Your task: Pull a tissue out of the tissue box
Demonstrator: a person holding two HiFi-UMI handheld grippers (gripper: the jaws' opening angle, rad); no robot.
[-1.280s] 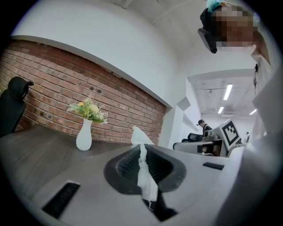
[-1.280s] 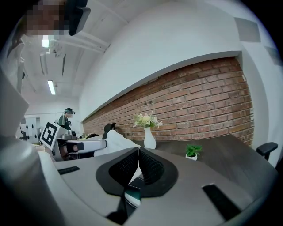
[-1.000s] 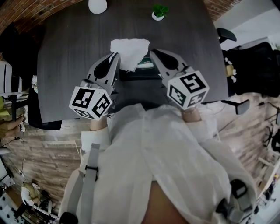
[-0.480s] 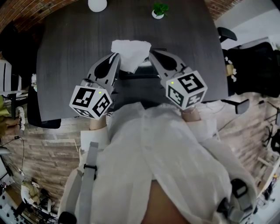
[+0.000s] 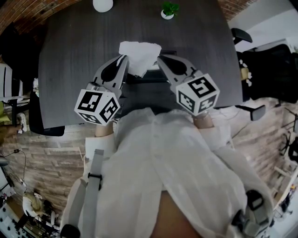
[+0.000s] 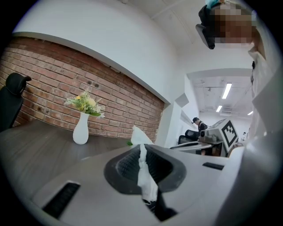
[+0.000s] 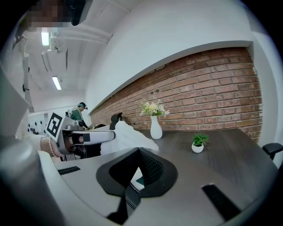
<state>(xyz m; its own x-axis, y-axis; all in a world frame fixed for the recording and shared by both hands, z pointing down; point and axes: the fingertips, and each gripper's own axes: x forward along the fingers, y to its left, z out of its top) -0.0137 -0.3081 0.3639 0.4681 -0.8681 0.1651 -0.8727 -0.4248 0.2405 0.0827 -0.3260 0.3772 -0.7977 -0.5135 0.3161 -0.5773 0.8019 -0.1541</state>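
Note:
A crumpled white tissue point(image 5: 138, 53) hangs above the dark table point(image 5: 70, 56), between my two grippers. My left gripper point(image 5: 124, 58) is shut on its left side. In the left gripper view a strip of the tissue point(image 6: 143, 172) is pinched between the pads of that gripper point(image 6: 140, 148). My right gripper point(image 5: 159, 59) is shut, with its tip at the tissue's right edge; I cannot tell whether it holds any of it. In the right gripper view the tissue point(image 7: 128, 137) rises just beyond the right gripper point(image 7: 139, 150). The dark tissue box point(image 5: 148, 77) lies under both grippers, mostly hidden.
A white vase with flowers point(image 5: 103, 4) and a small potted plant point(image 5: 169, 11) stand at the table's far edge, by a brick wall point(image 7: 208, 88). Office chairs point(image 5: 240, 36) stand to the right of the table, and a dark chair point(image 5: 46, 128) at its near left corner.
The right gripper has crept a little to the left, toward the tissue, and now covers the green patch of the box top. The left gripper and the tissue have stayed put.

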